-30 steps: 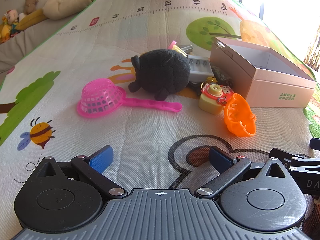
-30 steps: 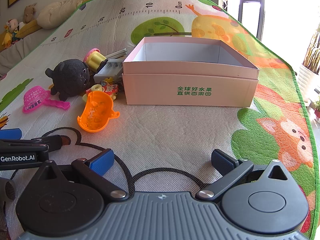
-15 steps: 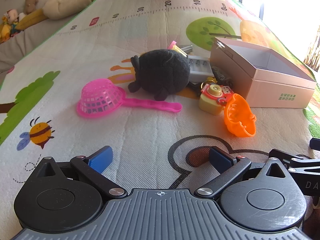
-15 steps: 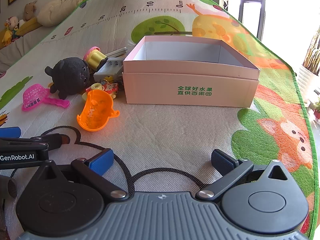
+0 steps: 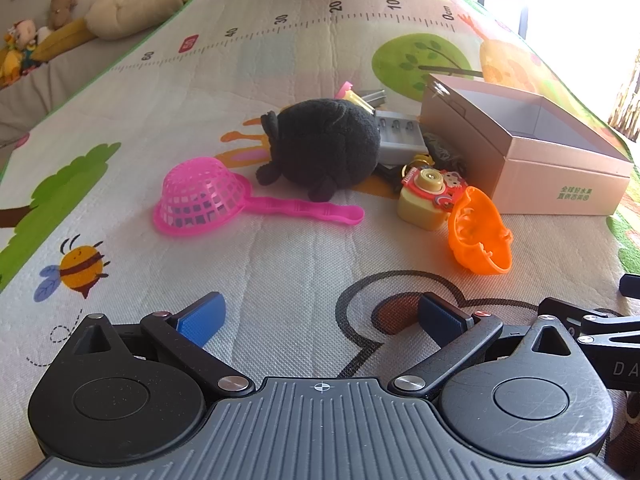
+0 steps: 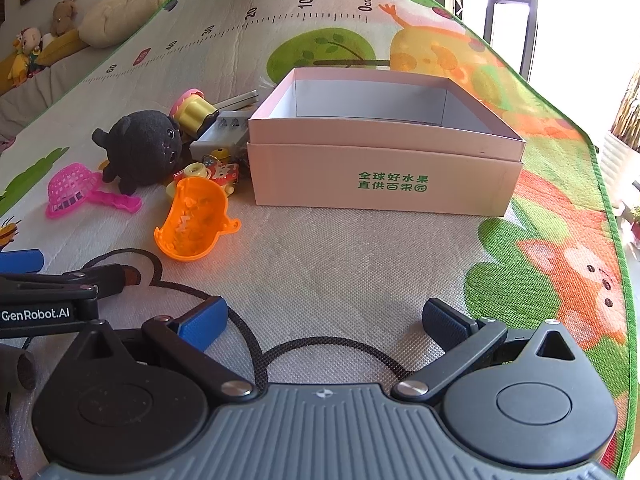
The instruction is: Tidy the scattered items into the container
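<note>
The left gripper [image 5: 320,316] is spread wide and holds nothing, its blue fingers [image 5: 202,316] low over the play mat [image 5: 280,272]. The right gripper [image 6: 326,320] is likewise spread wide and empty, just beside the left one. The mat, printed with trees, a bee and a ruler scale, covers the floor; along its far left edge sit a cream cushion [image 5: 136,0] and stuffed toys [image 6: 28,50], and bright daylight comes in at the far right.

Ahead of the right gripper stands the open pink box [image 6: 384,148], nothing visible inside. The toys lie in a cluster to the box's left, ahead of the left gripper: an orange scoop [image 5: 478,232] nearest, a small toy camera [image 5: 426,196] touching it, a black plush [image 5: 324,146], a pink strainer [image 5: 200,200] upside down, well apart from the box, and a grey battery holder [image 5: 400,136] against the box's side.
</note>
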### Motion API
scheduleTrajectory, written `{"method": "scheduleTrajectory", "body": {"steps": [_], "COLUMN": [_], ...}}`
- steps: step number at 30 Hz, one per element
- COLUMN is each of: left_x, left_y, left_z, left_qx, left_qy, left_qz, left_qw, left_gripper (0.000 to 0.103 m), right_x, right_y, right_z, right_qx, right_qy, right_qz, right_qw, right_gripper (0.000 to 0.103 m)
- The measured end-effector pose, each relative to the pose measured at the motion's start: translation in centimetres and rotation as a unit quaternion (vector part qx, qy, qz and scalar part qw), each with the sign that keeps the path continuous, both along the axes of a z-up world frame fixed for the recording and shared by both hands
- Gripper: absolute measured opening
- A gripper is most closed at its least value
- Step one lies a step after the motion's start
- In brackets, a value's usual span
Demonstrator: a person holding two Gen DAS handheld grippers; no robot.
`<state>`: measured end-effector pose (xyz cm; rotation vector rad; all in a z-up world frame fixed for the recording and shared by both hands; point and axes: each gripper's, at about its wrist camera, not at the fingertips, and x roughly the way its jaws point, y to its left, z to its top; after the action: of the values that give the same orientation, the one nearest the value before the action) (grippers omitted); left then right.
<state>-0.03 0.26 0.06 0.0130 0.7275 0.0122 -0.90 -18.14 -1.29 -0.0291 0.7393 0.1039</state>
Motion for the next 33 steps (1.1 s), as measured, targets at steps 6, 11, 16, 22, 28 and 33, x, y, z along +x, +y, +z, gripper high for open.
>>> {"method": "scheduleTrajectory", "body": {"steps": [6, 11, 16, 22, 28, 33], "left_x": [-0.1, -0.1, 0.2, -0.4, -1.3, -0.8], "left_y": [0.1, 0.2, 0.1, 1.6, 4.6, 6.7], "left_z": [0.0, 0.0, -0.1, 1.6, 3.4, 3.9], "left_qx": [-0.001, 0.0, -0.007, -0.02, -0.029, -0.023], "left_qy": [0.0, 0.001, 0.001, -0.025, -0.076, -0.075], "left_qz": [0.0, 0.0, -0.007, -0.02, -0.017, -0.015], "left_qw": [1.0, 1.0, 0.9999, 0.9993, 0.9965, 0.9968], "left_gripper": [0.103, 0.103, 0.103, 0.103, 0.103, 0.103], "right_x": [0.1, 0.5, 0.4, -0.7, 0.3, 3.4], "right_y": [-0.2, -0.1, -0.3, 0.0, 4.2, 6.7], "right_z": [0.0, 0.1, 0.2, 1.9, 3.8, 2.3], "right_qx": [0.004, -0.002, 0.001, -0.025, -0.052, -0.051], "right_qy": [0.006, 0.017, 0.017, -0.029, -0.081, -0.066], "right_qz": [0.005, 0.014, 0.027, 0.086, 0.161, 0.166], "right_qw": [1.0, 1.0, 1.0, 0.996, 0.982, 0.983], "right_gripper": [0.103, 0.103, 0.103, 0.103, 0.086, 0.084]}}
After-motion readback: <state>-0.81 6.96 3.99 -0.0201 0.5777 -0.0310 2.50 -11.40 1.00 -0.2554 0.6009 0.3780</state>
